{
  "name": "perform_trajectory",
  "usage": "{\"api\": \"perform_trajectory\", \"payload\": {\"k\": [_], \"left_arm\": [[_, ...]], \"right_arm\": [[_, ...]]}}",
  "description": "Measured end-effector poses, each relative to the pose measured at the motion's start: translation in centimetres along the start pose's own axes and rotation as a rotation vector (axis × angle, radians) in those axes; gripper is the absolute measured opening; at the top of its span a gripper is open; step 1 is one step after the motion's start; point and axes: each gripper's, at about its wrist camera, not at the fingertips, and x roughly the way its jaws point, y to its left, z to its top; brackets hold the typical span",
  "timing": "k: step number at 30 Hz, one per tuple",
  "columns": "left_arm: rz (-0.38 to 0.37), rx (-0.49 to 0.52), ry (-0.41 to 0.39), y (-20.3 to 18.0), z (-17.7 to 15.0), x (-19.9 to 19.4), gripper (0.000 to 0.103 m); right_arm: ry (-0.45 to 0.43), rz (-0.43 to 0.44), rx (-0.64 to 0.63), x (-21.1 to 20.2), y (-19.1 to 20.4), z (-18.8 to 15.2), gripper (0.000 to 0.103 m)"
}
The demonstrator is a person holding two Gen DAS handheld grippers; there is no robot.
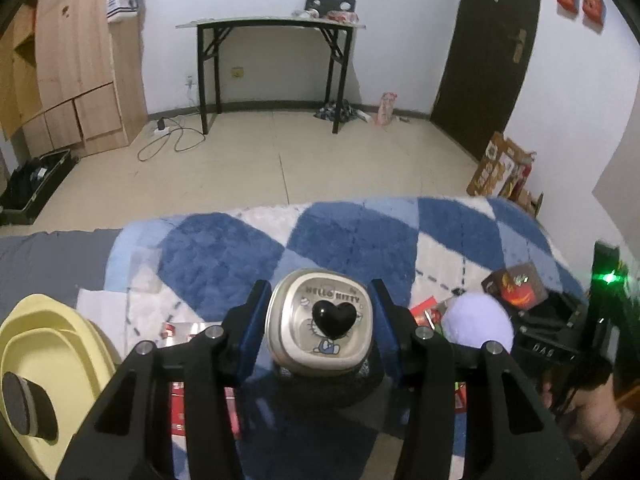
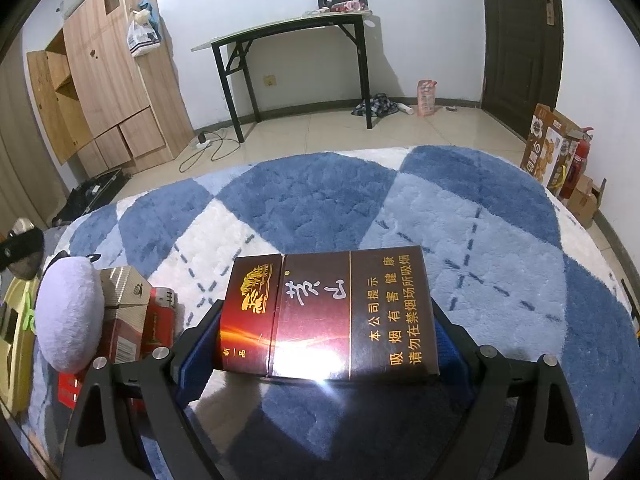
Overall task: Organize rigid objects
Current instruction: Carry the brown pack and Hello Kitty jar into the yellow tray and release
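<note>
A small container with a silver Hello Kitty lid and a black heart knob [image 1: 320,320] sits between the blue pads of my left gripper [image 1: 320,286], which is shut on it above the blue and white rug [image 1: 224,248]. In the right wrist view, my right gripper [image 2: 326,308] holds a dark brown and red cigarette box [image 2: 328,312] flat, with its pads pressing both short ends. The same box [image 1: 516,284] and right gripper show small at the right edge of the left wrist view.
A yellow tray [image 1: 60,344] holding a dark round object [image 1: 28,406] lies at the left. A pale purple plush [image 2: 68,316], a beige box [image 2: 124,292] and red packs [image 2: 160,316] are clustered between the grippers. Beyond the rug's edge is tiled floor.
</note>
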Motion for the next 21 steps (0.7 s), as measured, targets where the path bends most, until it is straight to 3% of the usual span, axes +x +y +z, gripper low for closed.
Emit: {"api": "perform_trajectory", "payload": {"k": [8,14,18,21], "left_arm": [[0.033,-0.024,-0.078,1.9,2.2,-5.0,0.051],[0.1,-0.063,-0.116,6.6,3.1,-11.0,0.051],[0.17,-0.083,-0.114,11.6,1.6,-15.4,0.051],[0.221,-0.106,-0.078,15.9,-0.8,-17.4,0.051]], "right_arm": [[-0.022,0.007,-0.014,-1.4,-0.2,0.6,0.091],[-0.116,0.014,-0.052,-6.4,0.0,3.2,0.091],[-0.179,0.071,-0.152,-11.2,3.4,5.3,0.091],[-0.196,0.166,-0.251,-14.7,8.3,5.5,0.091]]}}
